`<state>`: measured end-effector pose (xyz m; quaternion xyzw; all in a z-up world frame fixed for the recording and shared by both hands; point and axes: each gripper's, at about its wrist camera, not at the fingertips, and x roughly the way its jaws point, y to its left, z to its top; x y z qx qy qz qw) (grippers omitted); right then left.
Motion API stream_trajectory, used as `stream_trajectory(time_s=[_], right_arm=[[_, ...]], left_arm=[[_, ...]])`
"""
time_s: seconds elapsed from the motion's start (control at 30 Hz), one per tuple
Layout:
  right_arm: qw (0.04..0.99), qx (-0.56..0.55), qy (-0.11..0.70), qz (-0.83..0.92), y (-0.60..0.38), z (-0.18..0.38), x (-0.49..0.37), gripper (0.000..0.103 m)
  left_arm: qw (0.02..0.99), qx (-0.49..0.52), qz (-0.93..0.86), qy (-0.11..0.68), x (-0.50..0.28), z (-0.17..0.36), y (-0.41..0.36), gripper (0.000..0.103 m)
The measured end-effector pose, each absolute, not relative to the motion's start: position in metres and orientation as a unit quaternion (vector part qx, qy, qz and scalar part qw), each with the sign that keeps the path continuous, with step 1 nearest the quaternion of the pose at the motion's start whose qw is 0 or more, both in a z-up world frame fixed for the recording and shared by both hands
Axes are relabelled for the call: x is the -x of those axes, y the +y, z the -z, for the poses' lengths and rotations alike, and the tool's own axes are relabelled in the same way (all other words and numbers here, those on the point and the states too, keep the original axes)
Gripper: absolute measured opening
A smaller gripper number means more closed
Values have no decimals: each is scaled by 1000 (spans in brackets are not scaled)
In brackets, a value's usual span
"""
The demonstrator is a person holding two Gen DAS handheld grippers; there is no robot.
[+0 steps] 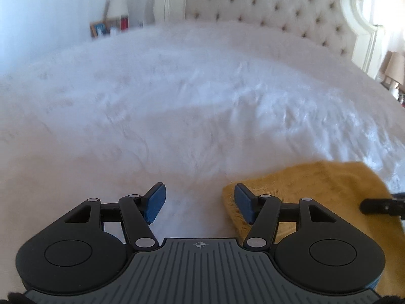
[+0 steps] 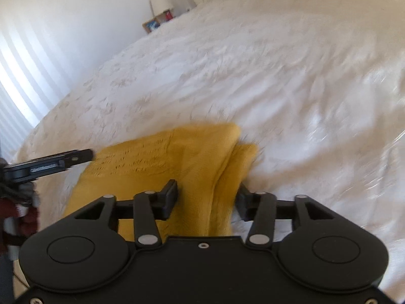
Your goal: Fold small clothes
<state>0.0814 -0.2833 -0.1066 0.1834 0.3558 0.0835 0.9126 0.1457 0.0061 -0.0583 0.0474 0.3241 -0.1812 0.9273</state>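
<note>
Your yellow garment (image 2: 177,157) lies on the bed (image 2: 278,76), already doubled over with layered edges at 3 o'clock. Your right tool (image 2: 206,200) is spread wide over it, the left tool (image 1: 200,202) wide and empty at its 9 o'clock edge. Probably one more fold remains.

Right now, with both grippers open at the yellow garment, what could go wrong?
1. The right gripper straddles a thick fold of the mustard-yellow knit garment; closing may pinch several layers together.
2. The left gripper sits mostly over the white bedspread, only one pad above the garment's corner; it may grab bedding instead.
</note>
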Motion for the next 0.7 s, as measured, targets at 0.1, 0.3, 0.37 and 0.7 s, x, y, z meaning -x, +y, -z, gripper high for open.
stream_trajectory(time_s=[0.1, 0.3, 0.37, 0.7], right_arm=[[928, -156, 329, -75, -281, 87, -71, 67], [928, -93, 354, -74, -258, 88, -54, 72], [914, -93, 392, -56, -259, 105, -47, 72], [918, -113, 379, -45, -257, 88, 12, 72]], left_arm=[[928, -74, 205, 302, -122, 45, 0, 59], [905, -126, 234, 333, -81, 66, -14, 60], [900, -129, 222, 351, -74, 79, -8, 63], [911, -105, 197, 348, -30, 52, 11, 66]])
